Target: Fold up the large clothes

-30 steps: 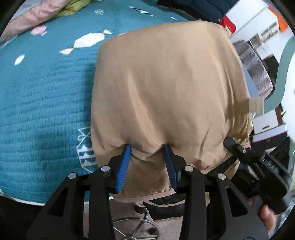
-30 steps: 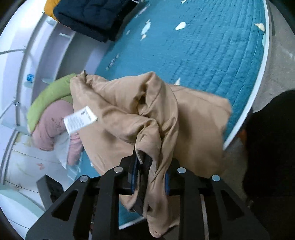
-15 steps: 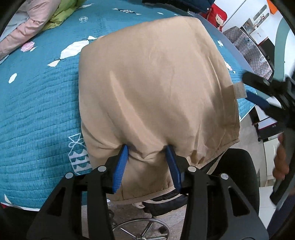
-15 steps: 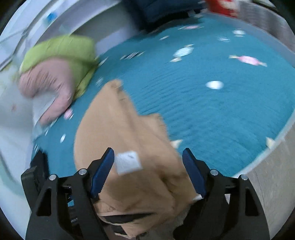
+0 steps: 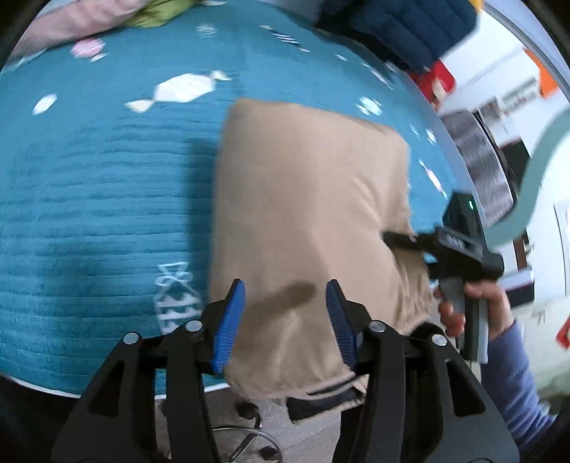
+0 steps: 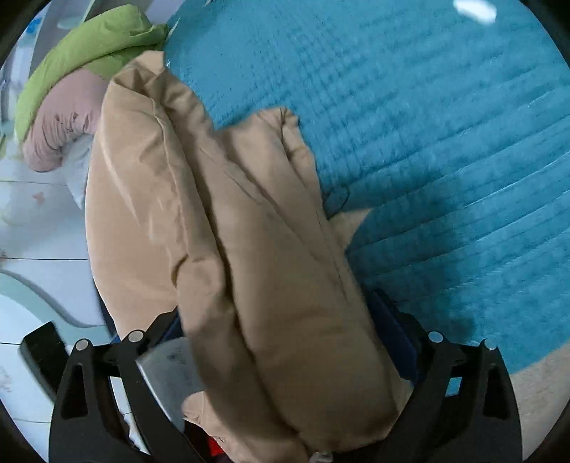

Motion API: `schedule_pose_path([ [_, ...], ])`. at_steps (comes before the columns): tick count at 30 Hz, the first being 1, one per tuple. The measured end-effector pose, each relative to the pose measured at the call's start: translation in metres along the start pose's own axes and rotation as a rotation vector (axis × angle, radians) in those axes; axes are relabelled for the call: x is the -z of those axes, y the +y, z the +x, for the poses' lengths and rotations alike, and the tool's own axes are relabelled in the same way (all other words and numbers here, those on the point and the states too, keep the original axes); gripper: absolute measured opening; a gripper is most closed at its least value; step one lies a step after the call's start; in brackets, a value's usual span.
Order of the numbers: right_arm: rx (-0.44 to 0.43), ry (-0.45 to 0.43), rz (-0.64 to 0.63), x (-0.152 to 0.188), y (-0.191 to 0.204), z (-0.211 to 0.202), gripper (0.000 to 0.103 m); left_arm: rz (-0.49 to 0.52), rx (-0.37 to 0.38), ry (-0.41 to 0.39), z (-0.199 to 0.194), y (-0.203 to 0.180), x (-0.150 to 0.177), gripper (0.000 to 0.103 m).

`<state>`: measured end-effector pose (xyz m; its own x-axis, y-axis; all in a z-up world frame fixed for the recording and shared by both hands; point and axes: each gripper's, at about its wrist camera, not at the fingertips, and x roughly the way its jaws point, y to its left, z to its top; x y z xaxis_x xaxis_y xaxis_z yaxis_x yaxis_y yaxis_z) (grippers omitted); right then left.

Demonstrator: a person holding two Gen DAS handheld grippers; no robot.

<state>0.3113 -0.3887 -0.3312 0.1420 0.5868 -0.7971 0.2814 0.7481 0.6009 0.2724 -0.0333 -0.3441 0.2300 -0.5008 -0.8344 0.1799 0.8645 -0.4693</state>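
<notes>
A tan garment [image 5: 306,199] lies folded on the teal bedspread [image 5: 89,213], its near end hanging over the bed's edge. My left gripper [image 5: 285,313] hovers over that near end, its jaws opening. The cloth runs flat between the blue pads [image 5: 231,320] and carries the gripper's shadow. My right gripper [image 6: 278,310] is at the garment's right side, its jaws opening wide around a thick roll of the tan garment [image 6: 249,231] that hides most of its pads. In the left wrist view a hand holds that right gripper [image 5: 402,240] against the garment's edge.
Green bedding [image 6: 71,46] and pink bedding [image 6: 60,139] are heaped at the far side. A dark blue quilted jacket [image 5: 392,25] lies at the back of the bed. A chair base [image 5: 242,434] stands on the floor below the bed's edge. A white label [image 6: 167,370] sticks out of the garment.
The left jaws have spread and the pinched bulge of cloth has gone flat. The right gripper let go of its bunched cloth, opened wide and swung down to the garment's side.
</notes>
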Motion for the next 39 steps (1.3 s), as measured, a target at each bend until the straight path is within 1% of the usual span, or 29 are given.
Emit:
schedule_pose_path([
  [2, -0.013, 0.009, -0.003, 0.000, -0.003, 0.003, 0.095, -0.013, -0.016, 0.043, 0.014, 0.010, -0.003, 0.052],
  [3, -0.018, 0.013, -0.001, 0.000, -0.003, 0.002, 0.095, -0.023, -0.014, 0.058, 0.021, 0.013, -0.004, 0.056],
  [5, -0.029, 0.023, -0.004, 0.001, -0.004, 0.002, 0.094, -0.056, -0.023, 0.054, 0.028, 0.016, -0.003, 0.074],
  [6, -0.046, 0.036, 0.004, 0.004, -0.003, 0.001, 0.092, -0.083, -0.024, 0.053, 0.034, 0.020, -0.004, 0.078],
  [7, -0.058, 0.046, 0.004, 0.002, -0.001, 0.003, 0.088, -0.098, -0.017, 0.057, 0.038, 0.022, -0.004, 0.079],
  [8, -0.067, 0.052, -0.002, 0.003, 0.002, 0.004, 0.086, -0.115, -0.003, 0.064, 0.041, 0.024, -0.004, 0.079],
  [10, -0.067, 0.044, 0.002, 0.005, 0.002, 0.007, 0.086, -0.127, 0.014, 0.069, 0.043, 0.025, -0.006, 0.079],
  [12, -0.087, 0.038, 0.021, 0.003, -0.001, 0.010, 0.086, -0.118, 0.021, 0.070, 0.044, 0.026, -0.007, 0.079],
  [14, -0.097, 0.036, 0.026, 0.006, -0.001, 0.013, 0.086, -0.150, 0.055, 0.085, 0.044, 0.030, -0.008, 0.079],
  [15, -0.101, 0.036, 0.021, 0.010, -0.001, 0.013, 0.082, -0.169, 0.070, 0.087, 0.042, 0.033, -0.007, 0.079],
  [18, -0.161, 0.049, 0.039, 0.017, -0.002, 0.014, 0.073, -0.179, 0.105, 0.065, 0.034, 0.039, -0.003, 0.079],
  [20, -0.196, 0.053, 0.061, 0.021, -0.002, 0.020, 0.072, -0.188, 0.124, 0.045, 0.028, 0.043, 0.002, 0.079],
  [22, -0.199, 0.036, 0.077, 0.023, -0.005, 0.025, 0.073, -0.191, 0.122, 0.042, 0.031, 0.044, 0.005, 0.079],
  [24, -0.212, 0.014, 0.104, 0.026, -0.009, 0.032, 0.078, -0.209, 0.121, 0.058, 0.039, 0.044, 0.010, 0.079],
  [26, -0.214, 0.000, 0.108, 0.030, -0.010, 0.033, 0.078, -0.215, 0.116, 0.053, 0.046, 0.043, 0.011, 0.079],
  [28, -0.218, -0.010, 0.118, 0.037, -0.012, 0.034, 0.072, -0.209, 0.114, 0.052, 0.048, 0.039, 0.007, 0.079],
  [30, -0.266, -0.015, 0.151, 0.049, -0.016, 0.031, 0.057, -0.189, 0.111, 0.051, 0.048, 0.033, 0.004, 0.079],
  [33, -0.326, -0.035, 0.181, 0.058, -0.017, 0.030, 0.048, -0.141, 0.118, 0.025, 0.042, 0.022, -0.003, 0.072],
  [34, -0.348, -0.041, 0.197, 0.062, -0.018, 0.032, 0.047, -0.137, 0.124, 0.021, 0.041, 0.021, -0.005, 0.068],
  [37, -0.402, -0.047, 0.220, 0.072, -0.013, 0.040, 0.045, -0.128, 0.118, 0.005, 0.030, 0.025, -0.009, 0.063],
  [39, -0.453, -0.042, 0.235, 0.078, -0.008, 0.050, 0.043, -0.113, 0.098, -0.023, 0.020, 0.028, -0.010, 0.061],
])
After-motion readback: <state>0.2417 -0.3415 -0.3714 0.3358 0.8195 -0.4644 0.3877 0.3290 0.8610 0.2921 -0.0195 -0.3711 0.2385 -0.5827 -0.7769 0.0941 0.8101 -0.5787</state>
